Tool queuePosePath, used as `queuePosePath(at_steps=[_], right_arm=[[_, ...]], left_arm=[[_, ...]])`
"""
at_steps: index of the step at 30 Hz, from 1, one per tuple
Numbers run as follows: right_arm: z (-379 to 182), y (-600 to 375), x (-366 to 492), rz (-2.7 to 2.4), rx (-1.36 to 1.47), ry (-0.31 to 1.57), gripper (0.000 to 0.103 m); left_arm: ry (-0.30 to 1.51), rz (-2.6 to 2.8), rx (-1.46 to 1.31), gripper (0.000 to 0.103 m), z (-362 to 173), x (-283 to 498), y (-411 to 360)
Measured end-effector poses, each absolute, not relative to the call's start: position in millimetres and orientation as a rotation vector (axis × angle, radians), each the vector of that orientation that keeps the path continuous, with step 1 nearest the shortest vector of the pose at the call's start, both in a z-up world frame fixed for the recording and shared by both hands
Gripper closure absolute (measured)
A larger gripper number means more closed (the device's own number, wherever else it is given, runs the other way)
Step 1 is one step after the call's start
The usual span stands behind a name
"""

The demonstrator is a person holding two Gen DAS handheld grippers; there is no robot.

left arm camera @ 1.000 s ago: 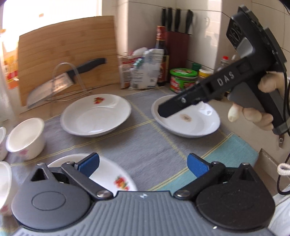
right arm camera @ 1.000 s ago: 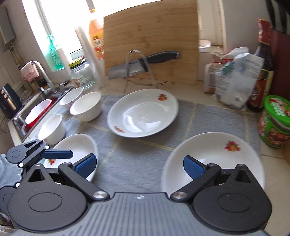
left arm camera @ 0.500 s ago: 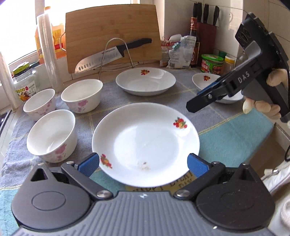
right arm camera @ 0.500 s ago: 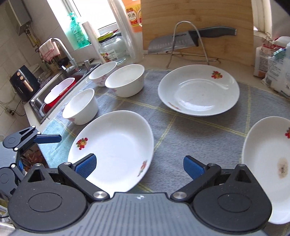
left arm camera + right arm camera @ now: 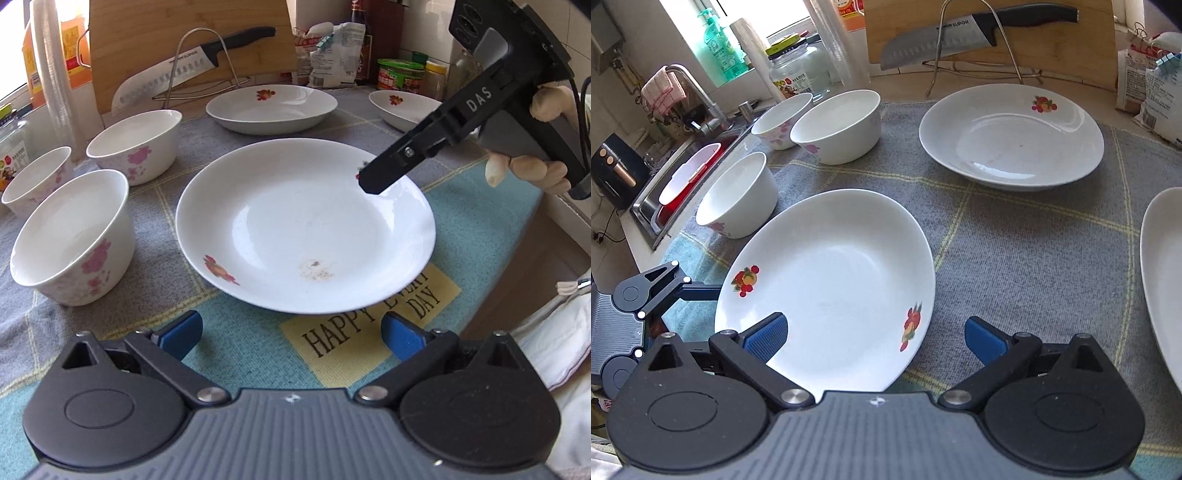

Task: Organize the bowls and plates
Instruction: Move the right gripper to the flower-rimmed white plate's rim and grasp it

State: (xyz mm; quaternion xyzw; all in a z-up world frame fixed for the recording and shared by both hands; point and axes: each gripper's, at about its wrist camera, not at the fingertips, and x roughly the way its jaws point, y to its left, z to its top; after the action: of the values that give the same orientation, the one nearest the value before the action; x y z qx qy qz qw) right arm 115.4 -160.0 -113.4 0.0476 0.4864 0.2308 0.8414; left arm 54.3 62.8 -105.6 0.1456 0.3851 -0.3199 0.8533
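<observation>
Both tongs are wide open, nothing in them. Left tongs (image 5: 291, 334) sit just short of the near plate (image 5: 303, 225) on the mat (image 5: 480, 206); right tongs (image 5: 875, 338) hang over its edge. Three bowls (image 5: 74, 236) to the left, two more plates (image 5: 271, 109) further back, knife (image 5: 195, 70) on its rack behind.

**Two black hand-held grippers with blue pads**

The left gripper (image 5: 291, 334) has a ribbed grey-black body, two round black hubs, silver pivot screws and blue ribbed fingertips (image 5: 183, 332). The right gripper (image 5: 875, 338) is built alike; from the left wrist view it (image 5: 373, 181) shows a black finger bar lettered "DAS", a grey handle and a black cable. The hand (image 5: 532, 173) on it wears a pale glove. A white sleeve (image 5: 554, 332) shows near right.
</observation>
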Motion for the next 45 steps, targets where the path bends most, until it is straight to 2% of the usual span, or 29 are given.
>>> queuePosePath(at_steps=[24, 45], right_arm=[[-124.1, -143.9, 150.6, 0.598, 0.095, 1.041, 0.0], [-121.6, -131.5, 181.7, 0.633, 0.102, 1.155, 0.0]], left_arm=[[0.738, -0.741, 0.319, 0.0, -108.8, 59.0, 59.0], [0.717, -0.769, 0.323, 0.0, -107.1, 63.5, 60.2]])
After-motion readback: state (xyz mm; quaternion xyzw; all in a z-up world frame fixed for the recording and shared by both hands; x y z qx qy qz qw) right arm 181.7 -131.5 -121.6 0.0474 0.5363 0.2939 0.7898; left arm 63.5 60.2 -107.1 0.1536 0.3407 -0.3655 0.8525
